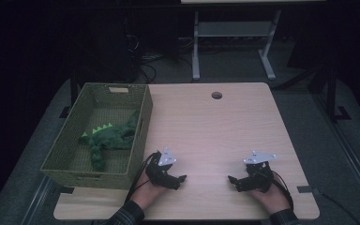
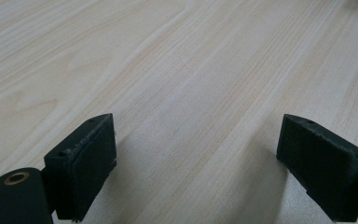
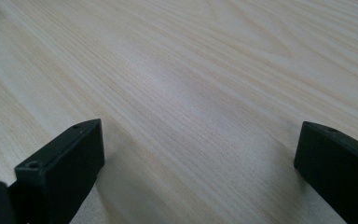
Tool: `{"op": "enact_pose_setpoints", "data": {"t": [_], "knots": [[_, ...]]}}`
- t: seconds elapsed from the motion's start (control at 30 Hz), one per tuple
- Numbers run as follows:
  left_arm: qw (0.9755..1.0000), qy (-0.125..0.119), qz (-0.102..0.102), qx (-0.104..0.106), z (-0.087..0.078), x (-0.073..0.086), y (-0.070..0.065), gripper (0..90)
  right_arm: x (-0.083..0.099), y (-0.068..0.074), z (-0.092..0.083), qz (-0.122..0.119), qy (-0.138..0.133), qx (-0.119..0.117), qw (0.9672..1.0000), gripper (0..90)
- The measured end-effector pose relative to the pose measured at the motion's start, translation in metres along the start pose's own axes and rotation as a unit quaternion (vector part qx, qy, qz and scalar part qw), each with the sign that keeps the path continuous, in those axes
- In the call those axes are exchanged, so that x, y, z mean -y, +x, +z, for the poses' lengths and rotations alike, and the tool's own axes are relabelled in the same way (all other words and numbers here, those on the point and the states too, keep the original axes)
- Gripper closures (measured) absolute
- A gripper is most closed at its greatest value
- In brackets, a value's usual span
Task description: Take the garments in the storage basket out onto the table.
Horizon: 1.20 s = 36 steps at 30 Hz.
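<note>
A green plush dinosaur (image 1: 108, 137) with light green spikes lies inside a woven green basket (image 1: 70, 140) at the table's left edge. My left gripper (image 1: 180, 180) rests low on the wooden table (image 1: 215, 126) just right of the basket's near corner, pointing right. In the left gripper view its jaws stand wide apart, open (image 2: 196, 158), with bare wood between them. My right gripper (image 1: 233, 180) rests near the front right, pointing left toward the other. Its jaws are also wide apart (image 3: 198, 163), with nothing between them.
A round cable hole (image 1: 216, 95) sits near the table's far edge. Behind the table stand a white desk frame (image 1: 234, 42) and cables on a dark floor. Cables trail from both grippers toward the front edge.
</note>
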<state>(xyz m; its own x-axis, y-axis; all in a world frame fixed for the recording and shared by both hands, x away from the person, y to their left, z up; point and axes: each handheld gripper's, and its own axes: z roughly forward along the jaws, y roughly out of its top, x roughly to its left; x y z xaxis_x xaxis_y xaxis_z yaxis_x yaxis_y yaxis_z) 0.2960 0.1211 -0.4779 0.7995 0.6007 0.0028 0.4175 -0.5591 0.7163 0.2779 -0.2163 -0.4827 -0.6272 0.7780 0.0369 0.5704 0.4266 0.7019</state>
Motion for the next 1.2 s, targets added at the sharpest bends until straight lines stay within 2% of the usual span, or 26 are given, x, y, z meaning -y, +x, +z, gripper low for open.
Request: {"op": "enact_pose_setpoints", "data": {"t": [0.33,0.47,0.53,0.67,0.8,0.97,1.2], "knots": [[1.0000,-0.001,-0.003,0.000,0.002,-0.002,0.000,11.3,0.000,0.000,0.000,0.000,0.000,-0.001,1.0000,1.2],[1.0000,0.008,-0.003,-0.003,0.003,-0.005,-0.001,11.5,0.000,0.000,0.000,0.001,0.000,-0.001,1.0000,1.2],[0.9998,0.016,-0.013,0.009,0.002,-0.008,-0.002,12.2,0.000,0.000,0.000,0.000,0.000,-0.001,1.0000,1.2],[0.9995,0.022,-0.013,0.016,0.001,-0.009,-0.004,12.3,0.001,0.001,-0.001,0.000,-0.001,-0.001,1.0000,1.2],[0.9998,0.013,0.000,0.014,-0.005,-0.015,-0.006,12.3,0.001,0.001,-0.001,0.000,0.000,0.000,1.0000,1.2],[0.9999,0.008,0.003,0.013,-0.010,-0.022,-0.006,12.4,0.001,0.001,-0.001,0.000,0.000,0.000,1.0000,1.2],[0.9998,0.012,0.004,0.016,-0.015,-0.028,-0.005,12.5,0.002,0.001,-0.002,-0.001,-0.001,-0.001,1.0000,1.2]]}}
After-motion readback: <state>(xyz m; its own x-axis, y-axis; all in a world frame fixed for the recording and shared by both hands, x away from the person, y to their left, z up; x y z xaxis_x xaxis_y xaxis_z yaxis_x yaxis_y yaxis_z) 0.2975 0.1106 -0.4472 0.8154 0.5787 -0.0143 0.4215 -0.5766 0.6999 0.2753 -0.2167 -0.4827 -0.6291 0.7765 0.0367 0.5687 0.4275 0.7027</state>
